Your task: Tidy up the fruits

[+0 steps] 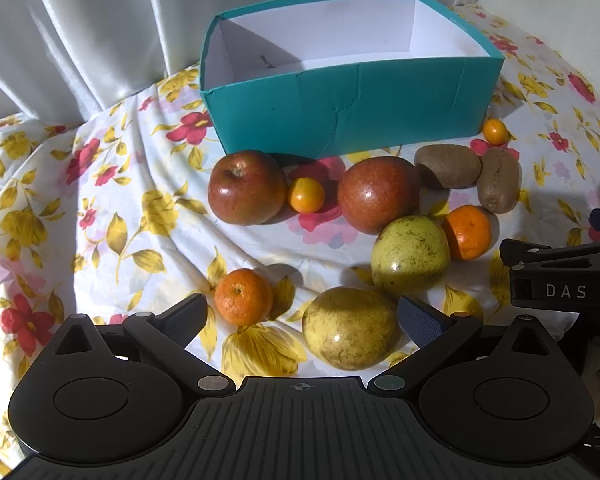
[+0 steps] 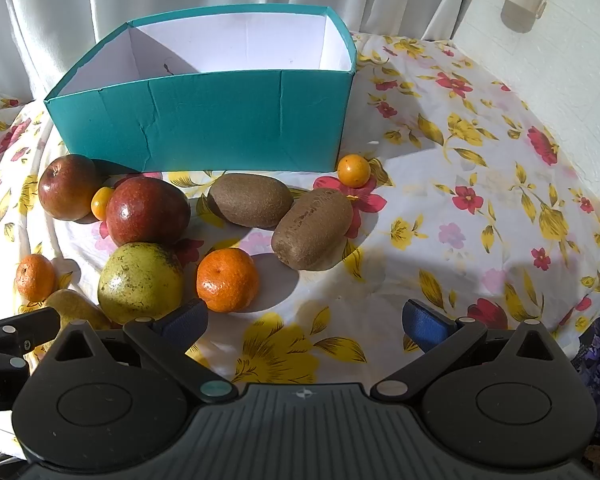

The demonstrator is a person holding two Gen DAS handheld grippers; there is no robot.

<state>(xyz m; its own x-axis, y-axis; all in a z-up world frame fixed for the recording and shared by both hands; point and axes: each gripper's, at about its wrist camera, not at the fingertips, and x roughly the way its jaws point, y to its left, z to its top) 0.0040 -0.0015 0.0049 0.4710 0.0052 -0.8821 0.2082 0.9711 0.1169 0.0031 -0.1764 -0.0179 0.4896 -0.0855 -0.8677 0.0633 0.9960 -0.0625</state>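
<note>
A teal box (image 1: 340, 116) (image 2: 204, 128) with a white inside stands empty at the back of a floral cloth. In front of it lie two red apples (image 1: 247, 187) (image 1: 378, 194), two kiwis (image 1: 447, 166) (image 2: 312, 228), two yellow-green pears (image 1: 410, 254) (image 1: 350, 328), two tangerines (image 1: 243, 296) (image 2: 227, 279) and two small orange fruits (image 1: 307, 195) (image 2: 353, 171). My left gripper (image 1: 302, 320) is open, with the near pear between its fingers and the left tangerine just ahead. My right gripper (image 2: 306, 320) is open over bare cloth, the right tangerine by its left finger.
White curtains (image 1: 100, 32) hang behind the box. The floral cloth (image 2: 480, 200) runs free of fruit to the right. The other gripper's black body (image 1: 564, 280) shows at the right edge of the left wrist view.
</note>
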